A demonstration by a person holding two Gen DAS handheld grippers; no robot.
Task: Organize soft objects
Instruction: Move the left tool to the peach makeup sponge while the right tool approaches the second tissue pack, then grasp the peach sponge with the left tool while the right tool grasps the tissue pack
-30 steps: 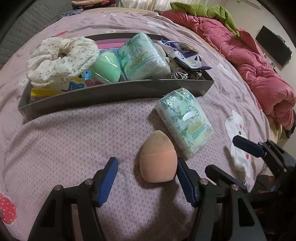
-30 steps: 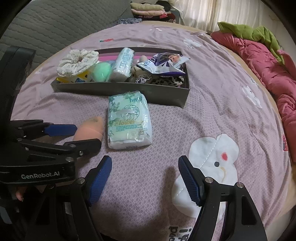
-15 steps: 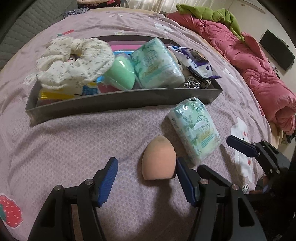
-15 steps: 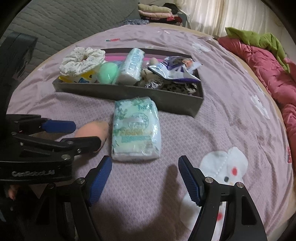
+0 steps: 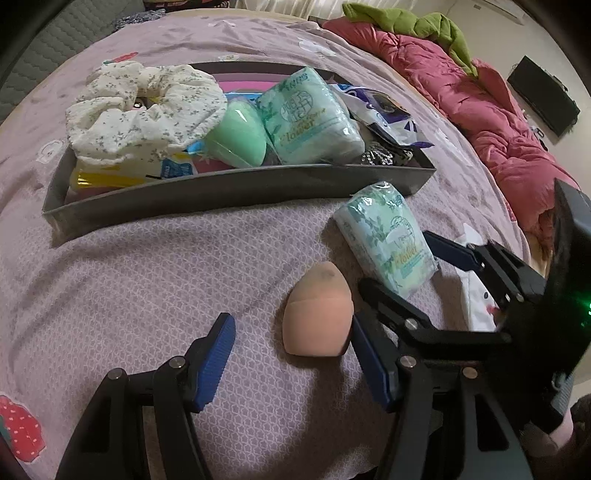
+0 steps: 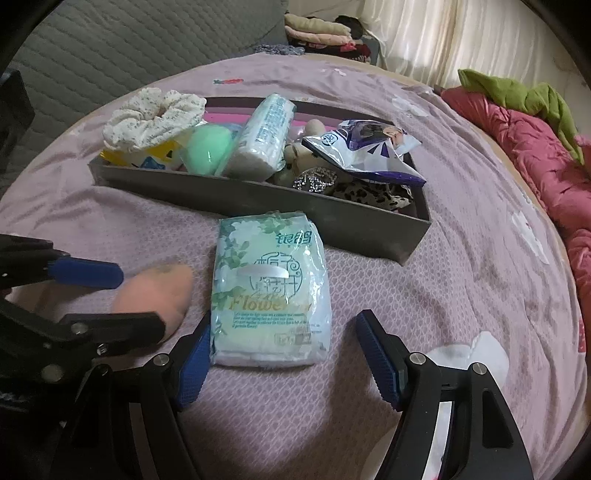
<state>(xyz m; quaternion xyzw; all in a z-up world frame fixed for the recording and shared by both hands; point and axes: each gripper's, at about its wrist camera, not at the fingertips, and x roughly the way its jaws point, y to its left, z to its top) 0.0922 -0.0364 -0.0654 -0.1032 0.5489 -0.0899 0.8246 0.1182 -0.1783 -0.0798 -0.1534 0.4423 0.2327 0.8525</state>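
Between the spread blue pads of the left gripper (image 5: pixel 291 365) lies a peach makeup sponge (image 5: pixel 317 314), egg-shaped, resting on the lilac bedspread (image 5: pixel 147 288); it sits just beside the right-hand pad, and I cannot tell whether the two touch, while the other pad stands well clear. Nothing is pinched. The right gripper (image 6: pixel 284 362) is likewise spread, its jaws straddling the near end of a pale green tissue pack (image 6: pixel 269 295) that lies flat on the bedspread; the left-hand pad is just beside the pack's edge, the other pad apart from it, so nothing is gripped here either. The sponge and the pack lie side by side, close together, both just in front of a dark grey tray (image 6: pixel 332 218).

Inside the tray, from its left end, sit a white floral scrunchie (image 5: pixel 144 114) on top of yellow packaging, a mint-green sponge (image 5: pixel 238 138), a second tissue pack (image 5: pixel 310 118) propped on edge, a crumpled purple and white wrapper (image 6: pixel 362 151), and a leopard-print fabric piece (image 6: pixel 373 195) at the right end. Beyond the tray, along the bed's far side, a pink quilt (image 5: pixel 480 110) is bunched up with a green garment (image 5: pixel 417 26) on it.
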